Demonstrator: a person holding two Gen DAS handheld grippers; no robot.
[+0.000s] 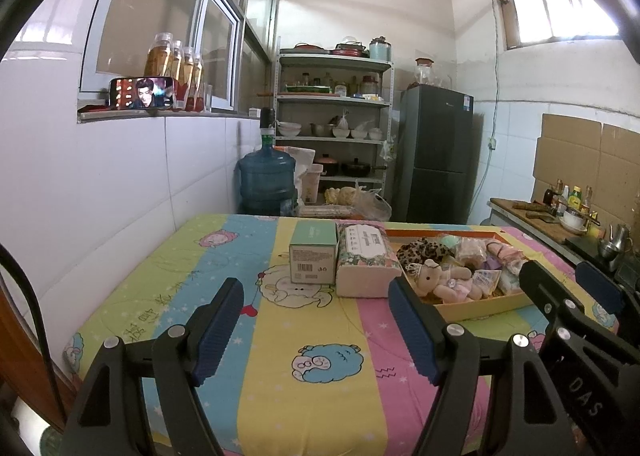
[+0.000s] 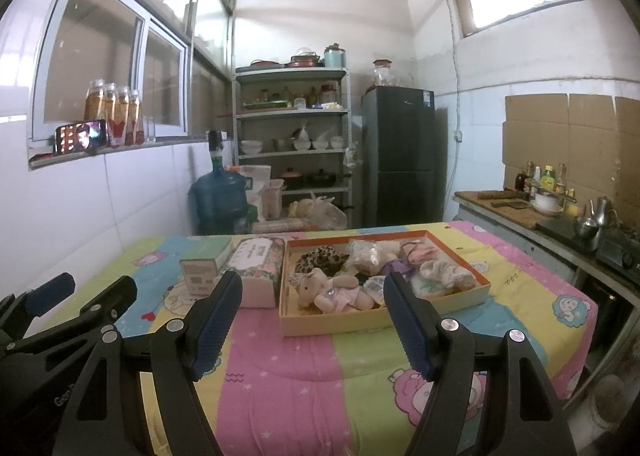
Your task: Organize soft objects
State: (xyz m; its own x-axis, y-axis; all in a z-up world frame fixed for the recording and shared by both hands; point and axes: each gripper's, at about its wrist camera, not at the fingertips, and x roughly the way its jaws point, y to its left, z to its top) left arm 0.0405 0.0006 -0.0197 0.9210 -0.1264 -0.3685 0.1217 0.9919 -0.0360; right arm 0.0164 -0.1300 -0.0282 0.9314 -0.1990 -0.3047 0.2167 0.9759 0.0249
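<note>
Right wrist view: both the right gripper (image 2: pixel 310 326) and left gripper (image 1: pixel 316 330) gape empty before a tray (image 2: pixel 384 318) holding a plush bear (image 2: pixel 332 292)

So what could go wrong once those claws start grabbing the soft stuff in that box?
The shallow tray is crowded: closing on the plush doll could snag the leopard scrunchie beside it. The tray lies on a soft quilt and might slide or tip if pushed. The tissue pack sits close by.

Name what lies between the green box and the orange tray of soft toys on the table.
A floral tissue pack lies between the green box and the tray, close beside both. The right wrist view shows it best.
</note>
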